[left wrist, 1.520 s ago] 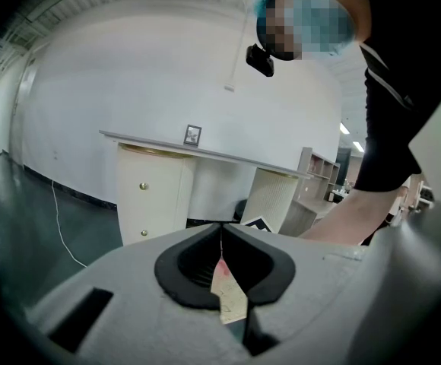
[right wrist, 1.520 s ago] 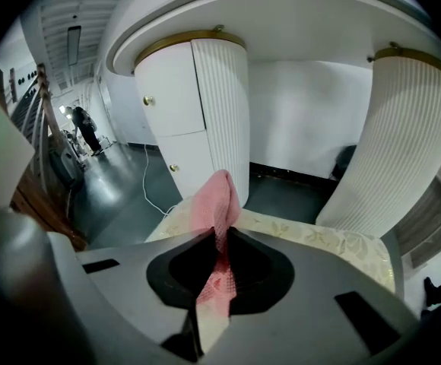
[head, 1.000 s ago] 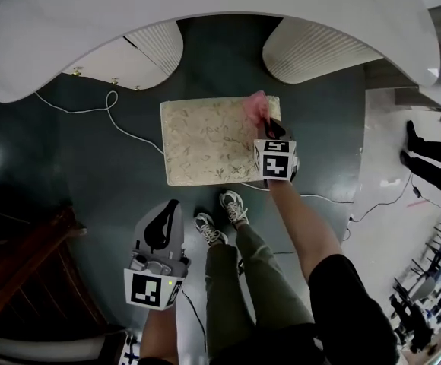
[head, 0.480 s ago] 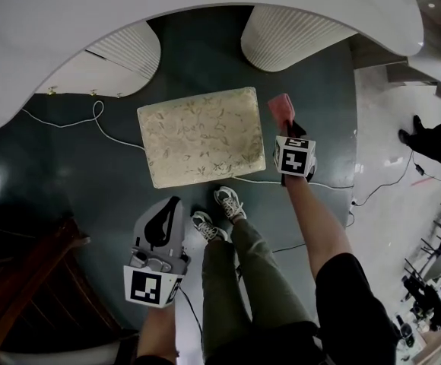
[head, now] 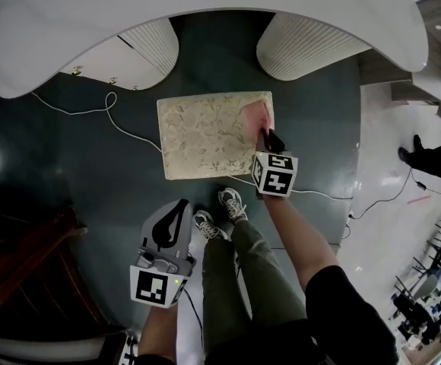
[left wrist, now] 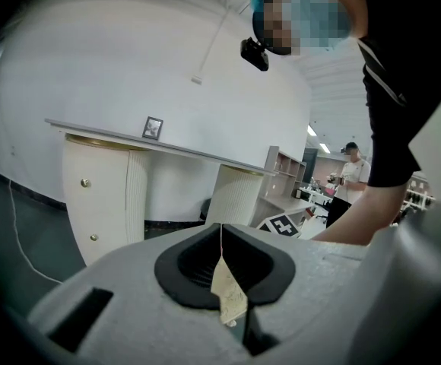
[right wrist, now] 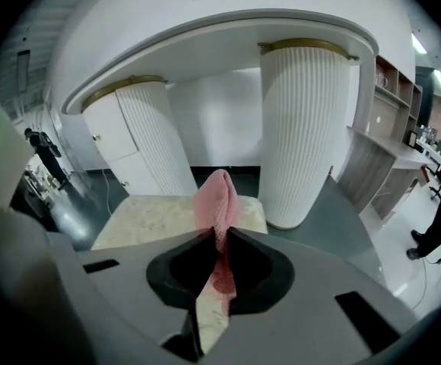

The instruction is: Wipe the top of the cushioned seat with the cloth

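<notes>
Pink cloth (right wrist: 217,192), limp and light, is clamped by its bunched end in the right tool (right wrist: 219,236) over the beige patterned cushioned seat (head: 205,135). Left tool (left wrist: 221,233) rests closed, empty.

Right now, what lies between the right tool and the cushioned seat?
The pink cloth, clamped in the right tool, reaches over the right edge of the seat; head view and right gripper view show it.

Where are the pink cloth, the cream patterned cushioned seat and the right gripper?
pink cloth (right wrist: 217,192), right gripper view, on the fold sticking up past the jaws.
cream patterned cushioned seat (head: 201,135), head view, on the bare middle of its top.
right gripper (head: 269,136), head view, between its black fingertips, shut on the cloth.
</notes>
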